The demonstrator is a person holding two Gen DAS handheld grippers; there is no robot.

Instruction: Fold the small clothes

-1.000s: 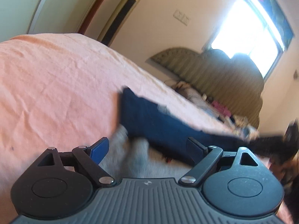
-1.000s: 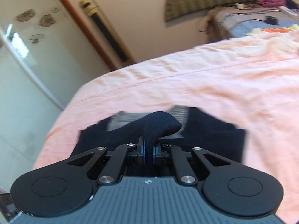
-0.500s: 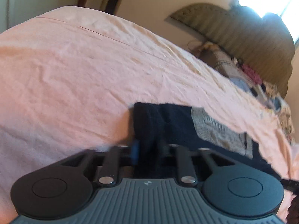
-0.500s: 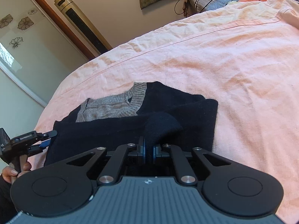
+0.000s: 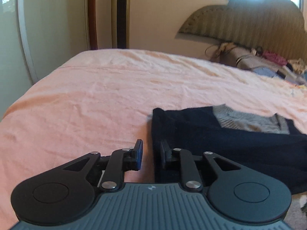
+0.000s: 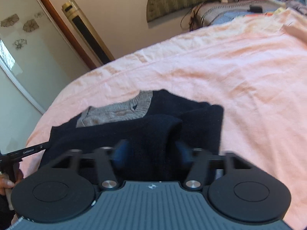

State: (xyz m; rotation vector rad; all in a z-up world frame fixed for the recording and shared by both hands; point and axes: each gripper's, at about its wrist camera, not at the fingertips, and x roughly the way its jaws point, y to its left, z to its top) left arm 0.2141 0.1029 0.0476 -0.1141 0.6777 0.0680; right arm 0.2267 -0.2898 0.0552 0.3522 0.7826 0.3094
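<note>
Lying on the wrinkled pink bedsheet [image 5: 107, 103], partly folded: a small dark navy knitted sweater with a grey ribbed collar [image 6: 145, 122], its lower part doubled up over the body so that only the grey neck panel [image 5: 247, 118] is showing past the fold.

Opening now, the right gripper [image 6: 150, 151]: blue pads standing well apart on either side of a raised hump of navy knit, no longer pressing on it, so releasing rather than holding. Blurring in the fingers, fitting jaws in motion.

Opening as well, the left gripper [image 5: 151, 153], though only narrowly: a slim gap between the blue pad [image 5: 139, 153] and the black one, pink sheet showing through that gap, the sweater's left edge lying just beside or against the black finger [image 5: 164, 153]. Gripping nothing, as far as can be seen. Appearing also at the far left of the right wrist view, as a thin black tip [image 6: 28, 150] at the sweater's corner, with part of a hand [image 6: 5, 182] below it.

Judging the step: letting go after laying the bottom half over the top, a first fold seemingly just set down.

Calling next, probably, for backing both grippers clear without dragging the knit, flattening that hump, then taking a side edge or sleeve to fold across. Risking a snag on the loose weave if pulling away too low.
</note>
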